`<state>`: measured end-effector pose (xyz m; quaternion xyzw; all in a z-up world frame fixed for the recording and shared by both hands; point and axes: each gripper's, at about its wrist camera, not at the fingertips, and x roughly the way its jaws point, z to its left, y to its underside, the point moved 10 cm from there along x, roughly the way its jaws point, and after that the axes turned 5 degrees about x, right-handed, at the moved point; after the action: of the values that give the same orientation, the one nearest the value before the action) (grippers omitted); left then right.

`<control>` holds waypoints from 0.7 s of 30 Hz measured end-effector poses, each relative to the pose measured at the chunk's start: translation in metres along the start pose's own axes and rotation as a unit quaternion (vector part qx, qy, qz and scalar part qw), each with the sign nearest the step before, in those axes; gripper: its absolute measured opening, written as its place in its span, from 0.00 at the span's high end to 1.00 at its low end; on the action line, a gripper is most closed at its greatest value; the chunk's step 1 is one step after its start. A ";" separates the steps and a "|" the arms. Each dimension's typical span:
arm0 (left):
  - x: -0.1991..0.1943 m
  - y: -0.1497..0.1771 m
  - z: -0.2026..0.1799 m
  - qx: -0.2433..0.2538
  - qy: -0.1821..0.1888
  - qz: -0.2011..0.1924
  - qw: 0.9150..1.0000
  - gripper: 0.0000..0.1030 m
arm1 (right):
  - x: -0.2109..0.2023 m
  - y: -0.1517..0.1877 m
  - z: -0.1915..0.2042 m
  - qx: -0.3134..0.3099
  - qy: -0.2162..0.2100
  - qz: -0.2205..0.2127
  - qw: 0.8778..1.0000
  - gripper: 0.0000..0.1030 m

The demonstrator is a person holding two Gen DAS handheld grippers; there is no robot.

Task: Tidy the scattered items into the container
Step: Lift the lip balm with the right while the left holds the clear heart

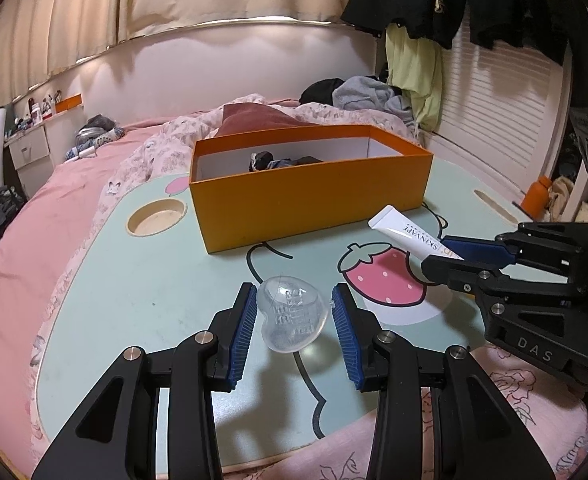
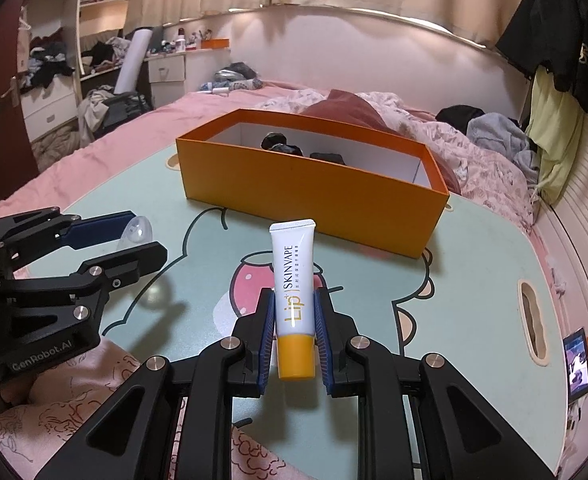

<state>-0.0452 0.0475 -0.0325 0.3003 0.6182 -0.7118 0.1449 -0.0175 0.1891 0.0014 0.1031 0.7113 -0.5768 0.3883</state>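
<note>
A clear heart-shaped plastic piece lies on the green lap table between the fingers of my left gripper. The jaws stand open on either side of it, with a gap on the right. My right gripper is shut on a white lip balm tube with an orange cap, pointing toward the orange box. The tube also shows in the left wrist view. The box holds dark items. The left gripper also shows in the right wrist view with the clear piece.
The lap table sits on a bed with pink bedding. It has a round cup hole at the left and a slot at the right. A phone and an orange bottle lie off the right edge.
</note>
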 end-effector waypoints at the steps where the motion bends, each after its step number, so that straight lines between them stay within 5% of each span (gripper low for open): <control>1: 0.000 0.000 -0.001 0.004 -0.001 0.000 1.000 0.61 | 0.001 0.000 0.000 0.001 -0.001 0.001 1.000 0.82; 21: 0.006 0.003 -0.002 0.016 -0.011 0.018 1.000 0.61 | -0.005 -0.003 -0.009 0.028 -0.017 -0.010 0.999 0.82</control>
<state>-0.0479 0.0495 -0.0389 0.3058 0.5993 -0.7223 0.1602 -0.0199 0.1980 0.0066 0.0969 0.6895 -0.6019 0.3911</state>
